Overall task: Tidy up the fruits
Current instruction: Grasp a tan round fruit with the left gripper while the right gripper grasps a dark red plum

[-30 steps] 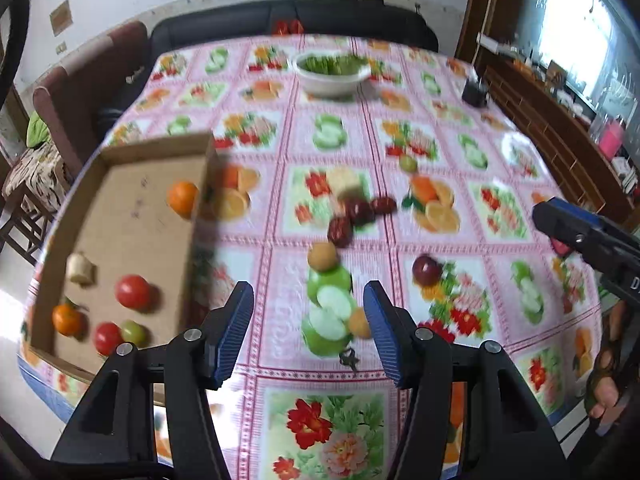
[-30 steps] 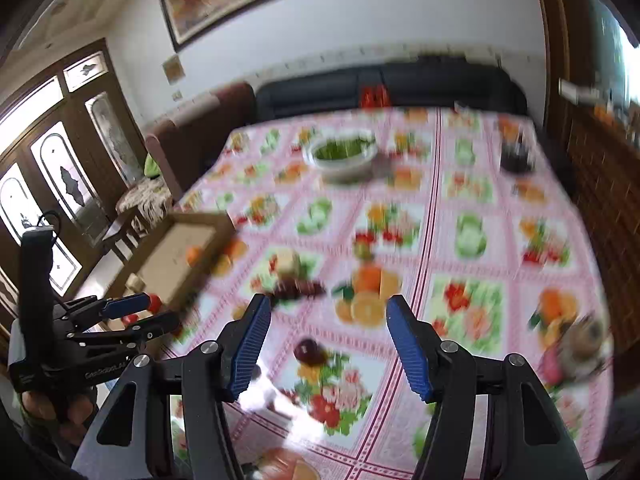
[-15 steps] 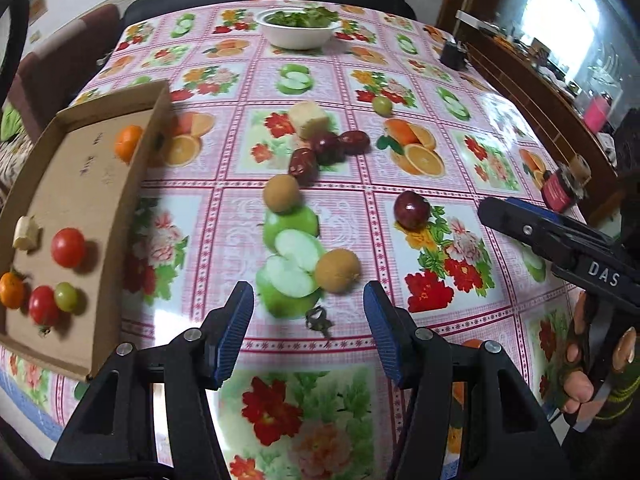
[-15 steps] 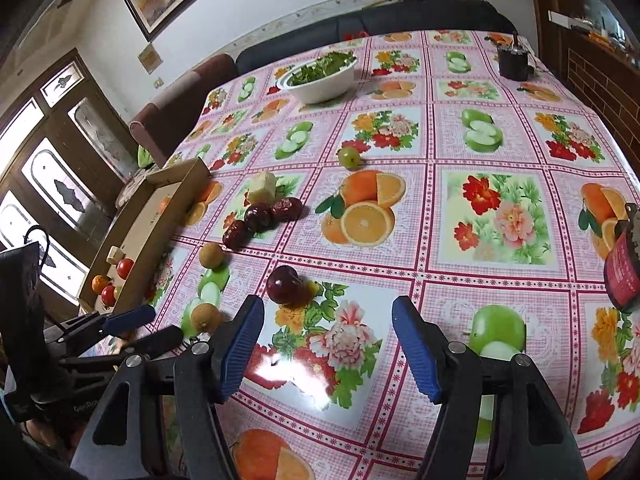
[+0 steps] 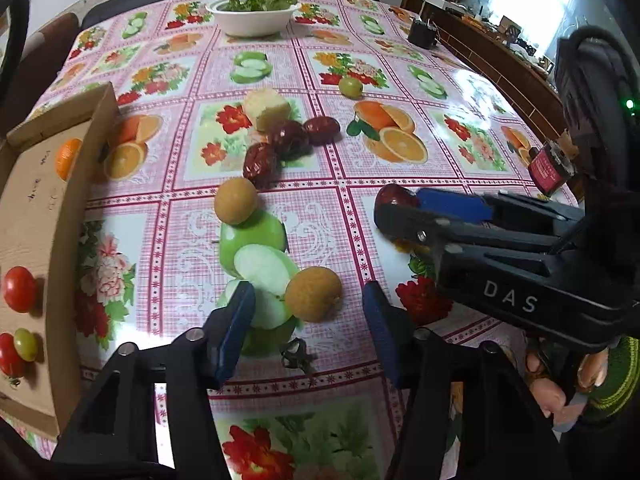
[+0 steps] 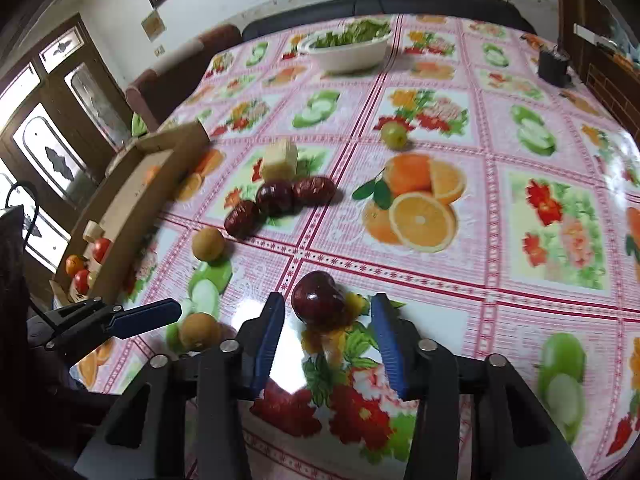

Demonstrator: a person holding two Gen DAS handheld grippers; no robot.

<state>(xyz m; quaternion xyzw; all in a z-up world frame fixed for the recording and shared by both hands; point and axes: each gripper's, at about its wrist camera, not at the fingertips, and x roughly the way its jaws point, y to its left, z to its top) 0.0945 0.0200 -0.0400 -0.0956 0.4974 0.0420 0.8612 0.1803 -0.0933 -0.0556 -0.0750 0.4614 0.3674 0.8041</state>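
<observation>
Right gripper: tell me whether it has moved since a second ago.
Yes. The right gripper has come forward and down toward the dark red apple, which earlier lay well ahead of its open fingers and now sits just between their tips on the tablecloth.

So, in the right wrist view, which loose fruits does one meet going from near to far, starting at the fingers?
Dark red plum → three red dates → yellow cube → small green fruit.

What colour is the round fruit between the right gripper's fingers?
Dark red, almost maroon. The round fruit shows best in the right wrist view.
</observation>
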